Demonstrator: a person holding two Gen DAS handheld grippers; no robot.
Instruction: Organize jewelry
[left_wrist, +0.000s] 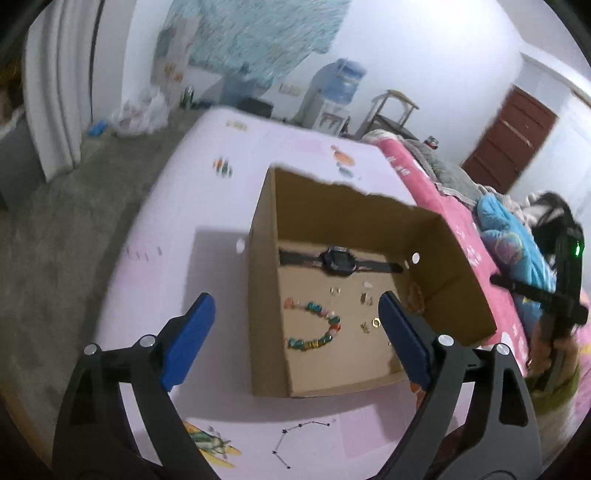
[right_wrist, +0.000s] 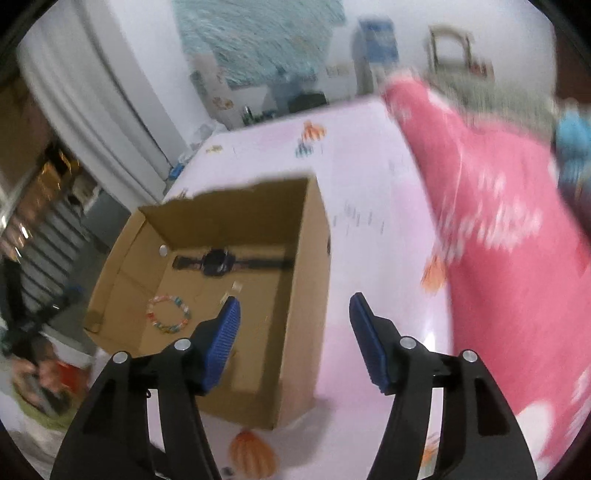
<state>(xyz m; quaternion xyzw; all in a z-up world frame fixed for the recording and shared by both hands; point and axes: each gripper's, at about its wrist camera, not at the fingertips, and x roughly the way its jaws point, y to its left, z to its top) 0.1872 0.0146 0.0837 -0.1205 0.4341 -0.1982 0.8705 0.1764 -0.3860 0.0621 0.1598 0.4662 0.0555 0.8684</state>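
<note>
An open cardboard box (left_wrist: 266, 280) stands on a pale pink sheet. Inside lie a black watch (left_wrist: 338, 261), a colourful bead bracelet (left_wrist: 314, 328) and small gold earrings and rings (left_wrist: 371, 323). My left gripper (left_wrist: 295, 314) is open and empty, above the box's near left side. The right wrist view shows the same box (right_wrist: 306, 295), the watch (right_wrist: 218, 261) and the bracelet (right_wrist: 170, 314). My right gripper (right_wrist: 293, 306) is open and empty, straddling the box's right wall from above.
A pink blanket (right_wrist: 498, 240) and blue plush fabric (left_wrist: 517, 247) lie to the right of the box. The sheet (left_wrist: 177, 206) has small printed pictures. A water dispenser (left_wrist: 338, 88) and a stool (left_wrist: 393, 110) stand by the far wall.
</note>
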